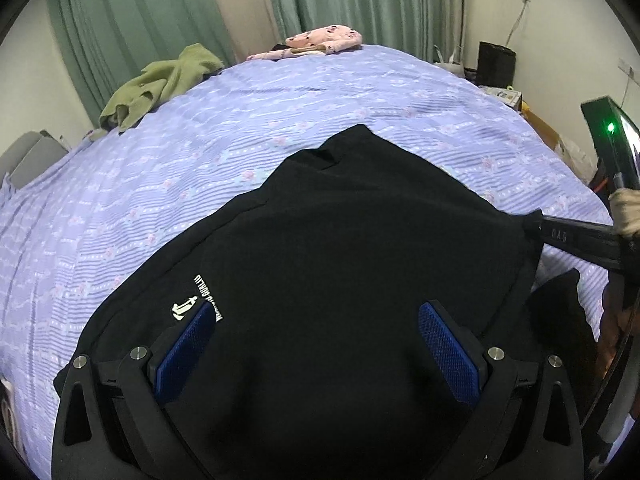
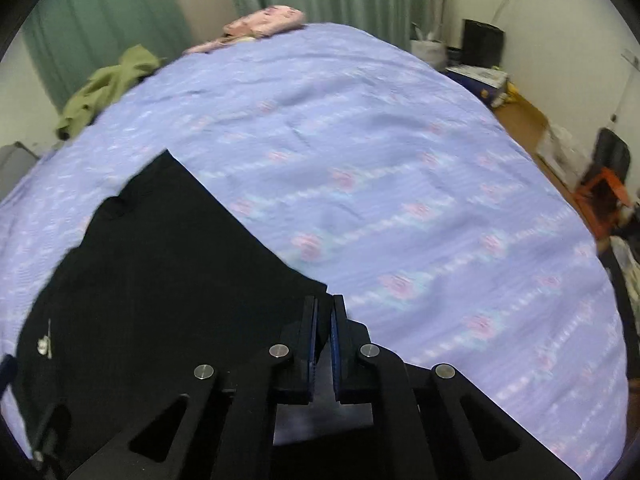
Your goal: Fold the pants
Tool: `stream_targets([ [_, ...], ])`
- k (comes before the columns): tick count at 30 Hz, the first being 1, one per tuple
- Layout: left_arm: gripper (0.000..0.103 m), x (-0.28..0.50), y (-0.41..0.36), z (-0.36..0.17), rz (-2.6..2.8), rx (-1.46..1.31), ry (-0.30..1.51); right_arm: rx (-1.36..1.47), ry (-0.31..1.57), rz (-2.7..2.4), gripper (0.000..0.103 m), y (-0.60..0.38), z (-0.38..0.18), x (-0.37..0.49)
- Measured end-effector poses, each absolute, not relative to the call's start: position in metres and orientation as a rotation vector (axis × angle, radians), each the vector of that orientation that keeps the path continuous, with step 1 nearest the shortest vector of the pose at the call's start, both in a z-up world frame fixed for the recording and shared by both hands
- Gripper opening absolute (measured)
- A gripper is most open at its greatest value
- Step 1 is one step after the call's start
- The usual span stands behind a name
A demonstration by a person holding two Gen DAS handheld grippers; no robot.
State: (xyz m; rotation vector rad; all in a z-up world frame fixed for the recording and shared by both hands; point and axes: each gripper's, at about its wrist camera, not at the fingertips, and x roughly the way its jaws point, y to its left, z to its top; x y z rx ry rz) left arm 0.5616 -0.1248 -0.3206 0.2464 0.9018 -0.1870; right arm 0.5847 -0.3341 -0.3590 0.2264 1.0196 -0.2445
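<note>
Right tongs (image 2: pixel 325 312) pinch the black fabric pants (image 1: pixel 340 240) at their lower-centre corner, left tongs (image 1: pixel 316 344) spread wide above; mid-fold on the lilac patterned bed (image 2: pixel 400 160), likely next: lay that corner flat.

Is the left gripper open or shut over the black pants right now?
Open. The left gripper has its two blue pads spread wide apart above the black pants, gripping no cloth.

The black pants (image 1: pixel 340 272) carry a small white logo with mirrored lettering, too distorted to read. The right gripper (image 1: pixel 536 226) finger shows "DAS", roughly.
</note>
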Motion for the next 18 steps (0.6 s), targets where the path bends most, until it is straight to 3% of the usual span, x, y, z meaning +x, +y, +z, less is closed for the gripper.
stream_targets([
  [5,0.103,0.558,-0.126,-0.319,-0.193,0.260,0.898,0.203,1.039,-0.301,0.009,-0.340,-0.368,0.573],
  [6,0.103,0.557,-0.126,-0.317,-0.189,0.269,0.895,0.205,1.033,-0.299,0.015,-0.341,-0.367,0.572],
  [8,0.103,0.556,-0.123,-0.313,-0.181,0.277,0.885,0.197,1.033,-0.331,0.047,-0.344,-0.362,0.569],
  [10,0.103,0.552,-0.120,-0.306,-0.177,0.270,0.878,0.198,0.999,-0.360,0.059,-0.350,-0.349,0.557],
  [15,0.103,0.521,-0.101,-0.279,-0.180,0.230,0.845,0.176,0.921,-0.337,0.060,-0.348,-0.303,0.509],
  [18,0.103,0.487,-0.085,-0.264,-0.168,0.221,0.835,0.161,0.895,-0.304,0.071,-0.341,-0.277,0.469],
])
